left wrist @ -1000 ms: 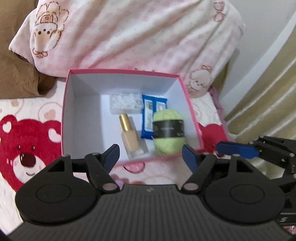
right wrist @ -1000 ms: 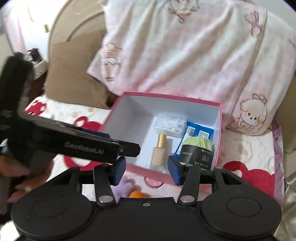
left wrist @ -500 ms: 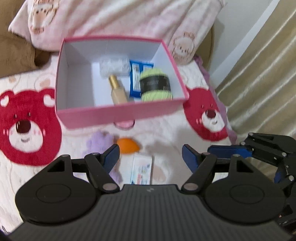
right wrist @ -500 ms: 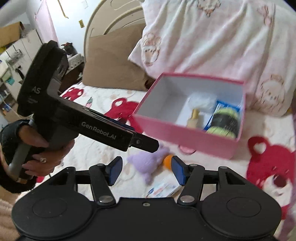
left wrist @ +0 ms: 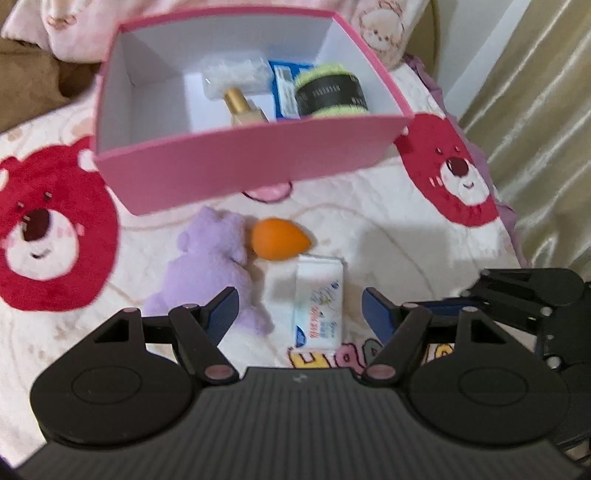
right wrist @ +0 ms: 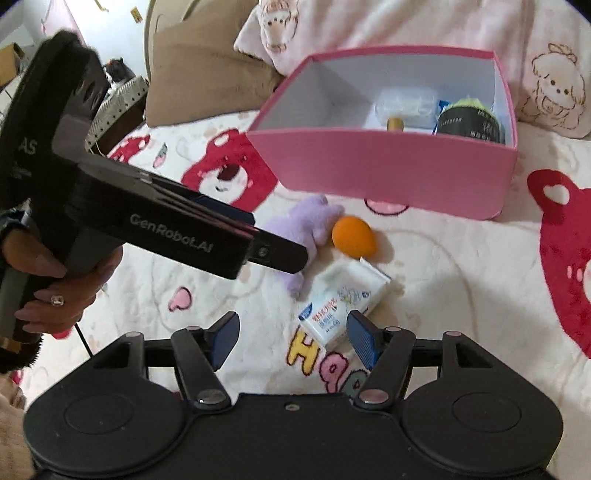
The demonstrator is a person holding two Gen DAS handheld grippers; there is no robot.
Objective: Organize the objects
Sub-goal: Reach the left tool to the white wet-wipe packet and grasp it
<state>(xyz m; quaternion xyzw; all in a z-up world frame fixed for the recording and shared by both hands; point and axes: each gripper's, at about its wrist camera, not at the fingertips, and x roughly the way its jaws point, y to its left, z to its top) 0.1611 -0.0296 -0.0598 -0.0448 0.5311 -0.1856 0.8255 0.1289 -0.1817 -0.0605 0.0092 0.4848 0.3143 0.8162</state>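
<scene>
Both tongs have dropped from the pink box (left wrist: 255,166) toward the bed, left tongs (left wrist: 297,314) spread empty, right tongs (right wrist: 291,338) just opened wider and empty; box partly filled, while purple plush (left wrist: 210,266), orange sponge (left wrist: 277,240) and tissue pack (left wrist: 317,302) remain outside.

Bedroom, bed with a bear-print cover

Cream bedspread (left wrist: 369,229) with red bears; pink quilt (right wrist: 388,26) and brown pillow (right wrist: 207,77) far, gold curtain (left wrist: 535,110) right.
</scene>
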